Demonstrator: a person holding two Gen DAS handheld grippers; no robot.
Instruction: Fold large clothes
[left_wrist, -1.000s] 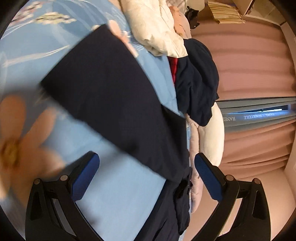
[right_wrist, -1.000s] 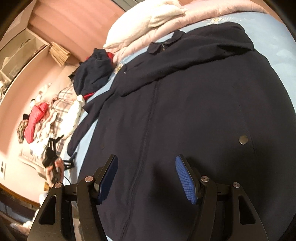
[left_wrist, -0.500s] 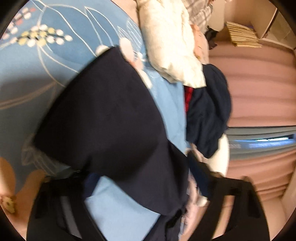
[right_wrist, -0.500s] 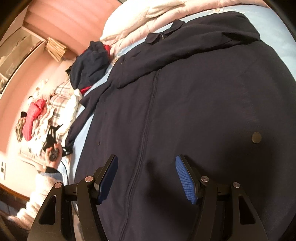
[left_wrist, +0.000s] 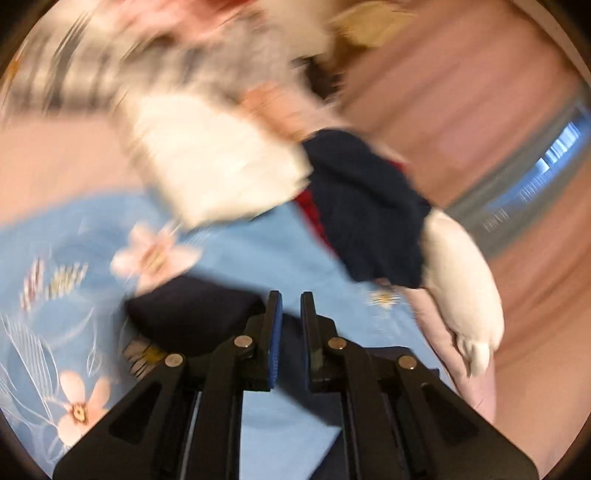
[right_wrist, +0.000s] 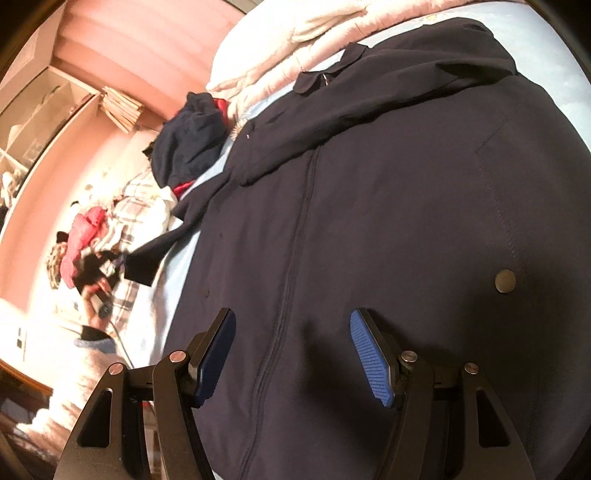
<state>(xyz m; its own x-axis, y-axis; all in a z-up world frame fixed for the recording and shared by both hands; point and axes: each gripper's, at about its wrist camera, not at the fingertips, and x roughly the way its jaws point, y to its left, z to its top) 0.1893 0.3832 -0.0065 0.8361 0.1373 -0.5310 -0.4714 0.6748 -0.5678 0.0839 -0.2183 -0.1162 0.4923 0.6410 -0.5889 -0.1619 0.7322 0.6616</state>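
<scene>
Left gripper (left_wrist: 290, 314) nearly closed, pinching sleeve (left_wrist: 192, 314) of dark coat (right_wrist: 369, 221). Right gripper (right_wrist: 293, 354) open, hovering above coat body spread on bed (left_wrist: 258, 258). Step judged: sleeve fold. Next: carry sleeve across body.

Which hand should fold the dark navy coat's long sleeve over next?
Left. The left gripper looks shut on the dark navy sleeve; the right gripper hangs open over the dark navy coat.

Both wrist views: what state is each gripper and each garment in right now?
Left gripper: nearly shut, pinching the sleeve.
Right gripper: open, empty, above the coat.
Coat: spread on the bed, one sleeve folded across the chest.
Sleeve: gripped at its end.
Dark garment pile: crumpled, unfolded.
</scene>
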